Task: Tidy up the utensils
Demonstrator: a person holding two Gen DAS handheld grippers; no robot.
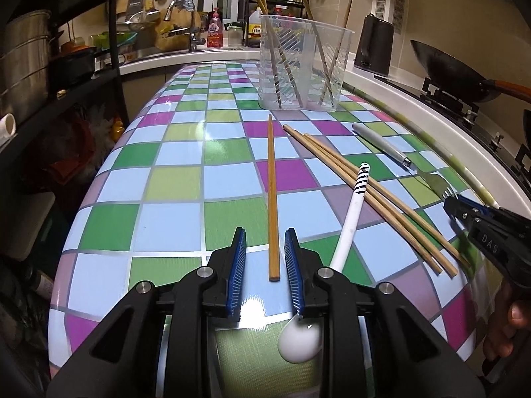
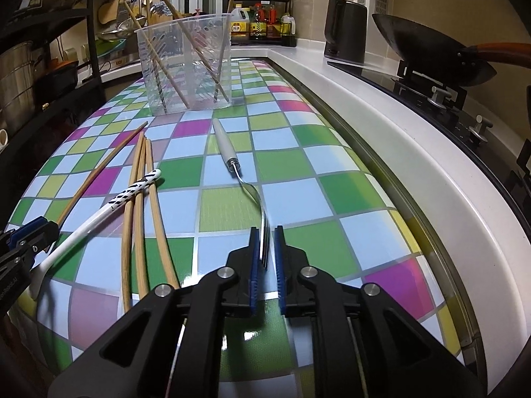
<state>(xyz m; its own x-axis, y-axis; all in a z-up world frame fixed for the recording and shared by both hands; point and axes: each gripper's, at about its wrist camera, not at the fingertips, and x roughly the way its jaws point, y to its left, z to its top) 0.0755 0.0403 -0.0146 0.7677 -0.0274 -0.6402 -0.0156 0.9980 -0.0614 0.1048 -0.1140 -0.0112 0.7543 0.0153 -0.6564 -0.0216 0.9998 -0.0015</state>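
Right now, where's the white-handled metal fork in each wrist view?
Left wrist: white-handled metal fork at right, tines by the right gripper.
Right wrist: fork centre, tines between the open jaws.
Shared landmark: clear plastic utensil holder behind it.

Checkered table point(image 1: 172, 179) bears holder point(image 1: 303, 66), 4 chopsticks point(image 1: 273, 195), spoon point(image 1: 345, 229), fork point(image 2: 242, 179).

checkered pastel tablecloth point(image 1: 172, 179), white zebra-striped spoon point(image 1: 348, 222), blue gripper pads point(image 1: 237, 272)
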